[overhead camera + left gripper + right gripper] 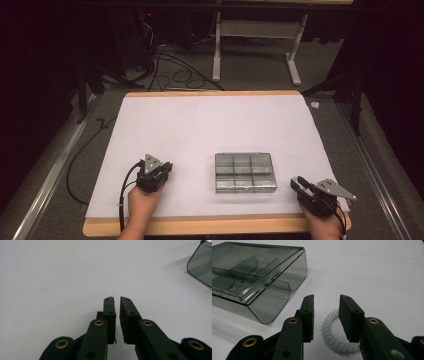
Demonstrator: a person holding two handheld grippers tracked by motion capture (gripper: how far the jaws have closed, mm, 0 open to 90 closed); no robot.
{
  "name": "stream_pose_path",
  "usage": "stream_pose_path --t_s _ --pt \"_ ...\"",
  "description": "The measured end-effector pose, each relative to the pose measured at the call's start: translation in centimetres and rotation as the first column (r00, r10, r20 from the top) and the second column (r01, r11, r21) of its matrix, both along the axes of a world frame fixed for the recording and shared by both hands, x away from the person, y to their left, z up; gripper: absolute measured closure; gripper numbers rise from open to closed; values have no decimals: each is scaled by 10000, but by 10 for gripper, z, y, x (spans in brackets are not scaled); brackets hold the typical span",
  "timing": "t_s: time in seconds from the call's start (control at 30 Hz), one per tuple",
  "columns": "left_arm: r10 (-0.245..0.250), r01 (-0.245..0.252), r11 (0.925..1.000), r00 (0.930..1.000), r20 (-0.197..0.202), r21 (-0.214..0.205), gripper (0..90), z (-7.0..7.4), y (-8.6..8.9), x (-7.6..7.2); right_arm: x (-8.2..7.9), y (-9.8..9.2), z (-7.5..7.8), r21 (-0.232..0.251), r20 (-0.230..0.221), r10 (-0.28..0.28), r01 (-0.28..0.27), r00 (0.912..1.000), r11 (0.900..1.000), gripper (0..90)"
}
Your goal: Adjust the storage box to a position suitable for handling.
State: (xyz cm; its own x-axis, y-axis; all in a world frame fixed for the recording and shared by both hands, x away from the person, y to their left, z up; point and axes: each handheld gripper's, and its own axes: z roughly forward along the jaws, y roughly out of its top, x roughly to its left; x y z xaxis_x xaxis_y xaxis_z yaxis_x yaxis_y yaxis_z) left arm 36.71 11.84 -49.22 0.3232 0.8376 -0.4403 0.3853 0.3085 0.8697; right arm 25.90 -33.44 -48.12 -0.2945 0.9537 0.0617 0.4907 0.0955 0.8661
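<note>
A smoky clear plastic compartment box (pixel 245 172) lies on the white mat, its lid closed; it also appears at the upper left of the right gripper view (pixel 259 272) and as a corner in the left gripper view (pixel 202 265). A clear spiral hair tie (pixel 334 340) rests on the mat just right of the box. My right gripper (pixel 327 298) stands open over it, one jaw on each side, pads not touching it. My left gripper (pixel 117 300) sits left of the box with only a narrow gap between its jaws and nothing in them. In the high view the left gripper (pixel 164 169) and right gripper (pixel 296 182) flank the box.
The white mat (pixel 210 125) covers a wooden table whose front edge (pixel 215 225) is near both hands. Cables (pixel 175 75) and a desk frame (pixel 255 45) stand on the floor beyond the far edge. Metal rails run along both sides.
</note>
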Motion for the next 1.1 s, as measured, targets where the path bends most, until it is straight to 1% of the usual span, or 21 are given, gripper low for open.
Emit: stream_pose_path --t_s 0.03,0.07,0.13,0.17,0.2,0.27,0.33,0.4,0.47,0.5,0.57,0.6,0.63,0.73,0.77,0.9,1.0,1.03,1.1 --pt "-132 128 9999 9993 336 104 769 0 -2 -4 0 4 -1 -48 -22 82 -82 10000 10000 675" --pt "-192 182 9995 9991 387 254 749 0 -2 -5 -1 6 -1 -39 -67 78 -78 9999 10000 679" --pt "-221 199 9991 9981 576 375 693 -1 -4 -7 -1 9 -1 -84 -54 177 -177 9998 9998 688" --pt "-221 199 9991 9981 576 375 658 -1 -4 -7 -2 11 -1 -108 -54 213 -213 9998 9997 695" --pt "-277 249 9986 9978 609 468 627 -1 -5 -7 -3 12 -1 -145 -83 244 -245 9997 9996 704" --pt "-348 321 9982 9979 539 504 573 -1 -5 -7 -4 13 -2 -161 -117 281 -283 9995 9995 722" --pt "-339 313 9984 9979 550 467 552 -1 -4 -7 -5 13 -1 -111 -185 322 -324 9993 9994 754" --pt "-293 276 9991 9981 548 314 531 -1 -4 -7 -6 13 0 -118 -316 428 -432 9986 9990 785" --pt "-303 294 9994 9982 515 174 519 0 -3 -7 -6 15 2 -280 -536 682 -698 9962 9972 822" --pt "-304 299 9995 9983 493 116 515 0 -2 -6 -7 15 4 -351 -486 750 -767 9960 9964 840" --pt "-266 265 9996 9986 465 40 503 0 -2 -6 -11 17 7 -298 -382 885 -897 9953 9955 891" --pt "-272 270 9996 9986 461 39 495 0 -2 -6 -13 18 7 -327 -312 911 -921 9954 9952 900" --pt "-291 286 9995 9984 487 117 490 0 -1 -6 -14 18 6 -336 -257 958 -967 9951 9948 900" --pt "-276 270 9996 9981 545 105 487 0 -2 -7 -15 19 5 -168 -266 1122 -1126 9933 9935 900" --pt "-272 263 9995 9981 551 163 486 0 -3 -7 -15 20 6 -169 -232 1185 -1189 9927 9928 900" --pt "-242 235 9996 9984 519 130 485 0 -3 -6 -18 22 4 -47 -236 1428 -1430 9895 9897 900" --pt "-240 232 9996 9985 492 153 482 0 -3 -6 -19 23 5 -30 -223 1518 -1519 9882 9884 900" --pt "-258 251 9996 9984 506 160 482 0 -3 -6 -20 24 7 -32 -129 1626 -1627 9866 9867 900" --pt "-287 277 9994 9982 524 205 482 0 -3 -7 -21 25 8 -73 -79 1708 -1709 9853 9853 900"
